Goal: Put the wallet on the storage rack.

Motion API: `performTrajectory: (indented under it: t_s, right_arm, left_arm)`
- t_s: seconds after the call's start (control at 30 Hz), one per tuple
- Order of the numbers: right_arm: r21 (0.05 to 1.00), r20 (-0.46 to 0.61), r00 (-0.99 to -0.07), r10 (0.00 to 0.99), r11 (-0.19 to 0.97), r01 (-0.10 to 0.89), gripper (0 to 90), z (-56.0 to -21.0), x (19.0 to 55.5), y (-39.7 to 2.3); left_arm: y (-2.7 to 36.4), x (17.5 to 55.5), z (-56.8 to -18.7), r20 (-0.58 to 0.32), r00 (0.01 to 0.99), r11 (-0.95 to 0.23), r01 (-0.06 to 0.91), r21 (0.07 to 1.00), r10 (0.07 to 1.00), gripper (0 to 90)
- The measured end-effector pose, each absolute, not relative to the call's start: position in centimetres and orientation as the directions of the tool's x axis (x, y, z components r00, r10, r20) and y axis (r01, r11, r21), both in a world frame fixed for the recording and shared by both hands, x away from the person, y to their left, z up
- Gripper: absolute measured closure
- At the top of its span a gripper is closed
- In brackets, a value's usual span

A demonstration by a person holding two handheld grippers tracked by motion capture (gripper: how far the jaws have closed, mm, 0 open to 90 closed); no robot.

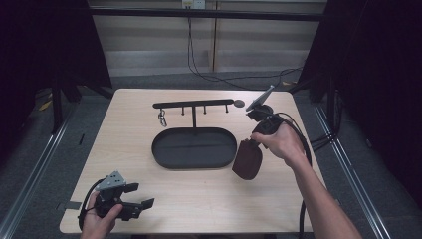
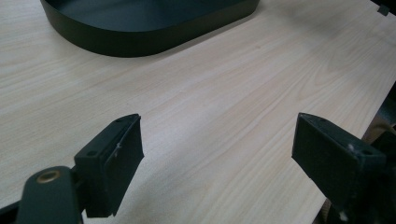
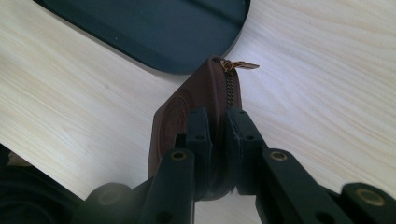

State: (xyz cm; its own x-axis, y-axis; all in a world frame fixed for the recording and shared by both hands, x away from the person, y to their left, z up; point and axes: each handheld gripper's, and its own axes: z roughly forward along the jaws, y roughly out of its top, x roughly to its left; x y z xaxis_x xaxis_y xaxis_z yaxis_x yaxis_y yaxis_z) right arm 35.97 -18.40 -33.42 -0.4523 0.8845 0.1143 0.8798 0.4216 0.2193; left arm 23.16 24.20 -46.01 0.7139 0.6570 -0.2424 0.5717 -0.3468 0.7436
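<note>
In the high view, the right gripper (image 1: 250,145) is pinching a brown leather pouch (image 1: 247,160) and holding it just off the right end of the black oval tray (image 1: 194,148), which is sitting in the middle of the light wooden counter (image 1: 199,199). The pouch is hanging below the person's right hand (image 1: 281,142), just beside the tray's rim. A black rack with small hooks (image 1: 193,104) is standing at the far edge of the tray, and a key ring (image 1: 162,118) is dangling from a hook near its left end. The left gripper (image 1: 142,196) is resting near the front left corner of the counter, well apart from the tray, with the left hand (image 1: 97,221) wrapping its grip.

In the left gripper view, the two black jaws are standing wide apart over bare wood with nothing between them, and the tray's dark wall (image 2: 140,39) is lying beyond them.

In the right gripper view, the jaws are pressing together on the pouch's zipped edge (image 3: 205,100), one pad on each face. The gold zip pull (image 3: 240,65) is sticking out at the pouch's far end, next to the tray's curved rim (image 3: 187,65).
</note>
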Motion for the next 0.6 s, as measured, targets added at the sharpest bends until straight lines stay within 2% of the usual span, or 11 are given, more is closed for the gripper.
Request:
performTrajectory:
  t_s: [0.6]
  right_arm:
    - [0.248,0.121,-0.454,0.883,0.416,0.875,80.7,-31.8,38.6,-17.3]
  left_arm:
    - [24.5,23.2,-45.9,-0.253,0.708,-0.335,0.578,0.744,0.660,16.3]
